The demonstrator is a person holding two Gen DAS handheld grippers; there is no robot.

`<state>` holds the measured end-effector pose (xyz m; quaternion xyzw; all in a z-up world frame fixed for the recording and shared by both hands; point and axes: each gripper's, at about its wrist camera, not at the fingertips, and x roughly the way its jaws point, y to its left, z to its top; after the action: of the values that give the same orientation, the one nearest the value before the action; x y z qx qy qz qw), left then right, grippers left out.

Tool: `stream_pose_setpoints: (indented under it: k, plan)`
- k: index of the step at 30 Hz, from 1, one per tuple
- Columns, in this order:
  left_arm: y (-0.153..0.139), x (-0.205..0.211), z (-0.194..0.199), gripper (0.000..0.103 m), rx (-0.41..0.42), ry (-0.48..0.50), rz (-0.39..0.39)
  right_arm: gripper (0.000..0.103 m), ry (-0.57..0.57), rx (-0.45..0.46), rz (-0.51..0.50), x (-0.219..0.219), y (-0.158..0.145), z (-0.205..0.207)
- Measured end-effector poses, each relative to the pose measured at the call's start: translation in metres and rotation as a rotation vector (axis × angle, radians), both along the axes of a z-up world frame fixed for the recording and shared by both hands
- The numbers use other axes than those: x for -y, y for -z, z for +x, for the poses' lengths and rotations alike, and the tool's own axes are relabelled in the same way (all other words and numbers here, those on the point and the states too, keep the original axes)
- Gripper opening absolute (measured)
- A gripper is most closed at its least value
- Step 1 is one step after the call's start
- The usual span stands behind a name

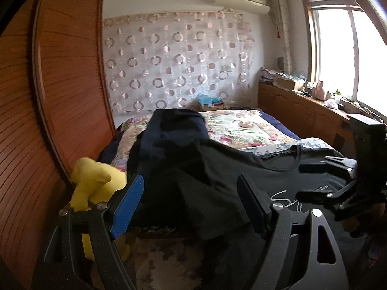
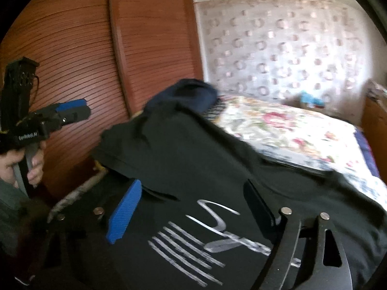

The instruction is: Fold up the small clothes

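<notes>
A black T-shirt (image 1: 241,171) with white script print lies spread on the bed's near end; it also shows in the right wrist view (image 2: 193,169), print facing up. A dark navy garment (image 1: 174,130) is heaped behind it, also seen in the right wrist view (image 2: 191,94). My left gripper (image 1: 191,205) is open above the shirt's left part, holding nothing. My right gripper (image 2: 191,207) is open just over the printed chest, empty. The right gripper (image 1: 312,178) shows at the right of the left wrist view, and the left gripper (image 2: 72,111) shows hand-held at the left of the right wrist view.
A yellow plush toy (image 1: 94,183) sits at the bed's left edge by the wooden slatted wardrobe (image 1: 60,84). A floral quilt (image 1: 241,125) covers the bed. A wooden cabinet (image 1: 302,106) with clutter runs under the window at right. A patterned curtain hangs behind.
</notes>
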<state>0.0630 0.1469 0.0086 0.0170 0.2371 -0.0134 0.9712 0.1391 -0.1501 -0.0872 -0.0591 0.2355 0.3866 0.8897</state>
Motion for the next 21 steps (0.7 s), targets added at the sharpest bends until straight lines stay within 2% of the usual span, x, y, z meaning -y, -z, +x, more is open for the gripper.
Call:
stream_pose_setpoints:
  k: [4, 10, 13, 14, 15, 21]
  plan:
    - [0.005, -0.014, -0.006, 0.08, -0.008, -0.034, -0.015, 0.076, -0.121, -0.032, -0.004, -0.039, 0.005, 0.007]
    - [0.015, -0.02, -0.006, 0.08, -0.028, -0.063, -0.026, 0.061, -0.228, -0.058, -0.054, -0.075, 0.02, 0.014]
    - [0.019, -0.024, -0.004, 0.08, -0.037, -0.07, -0.035, 0.038, -0.245, -0.053, -0.101, -0.082, 0.025, 0.02]
    - [0.021, -0.027, -0.004, 0.08, -0.039, -0.069, -0.04, 0.019, -0.248, -0.049, -0.11, -0.083, 0.026, 0.022]
    - [0.022, -0.027, -0.002, 0.08, -0.042, -0.069, -0.041, 0.007, -0.252, -0.044, -0.114, -0.082, 0.027, 0.023]
    - [0.021, -0.024, 0.008, 0.08, -0.048, -0.058, -0.046, 0.005, -0.241, -0.028, -0.068, -0.069, -0.001, 0.031]
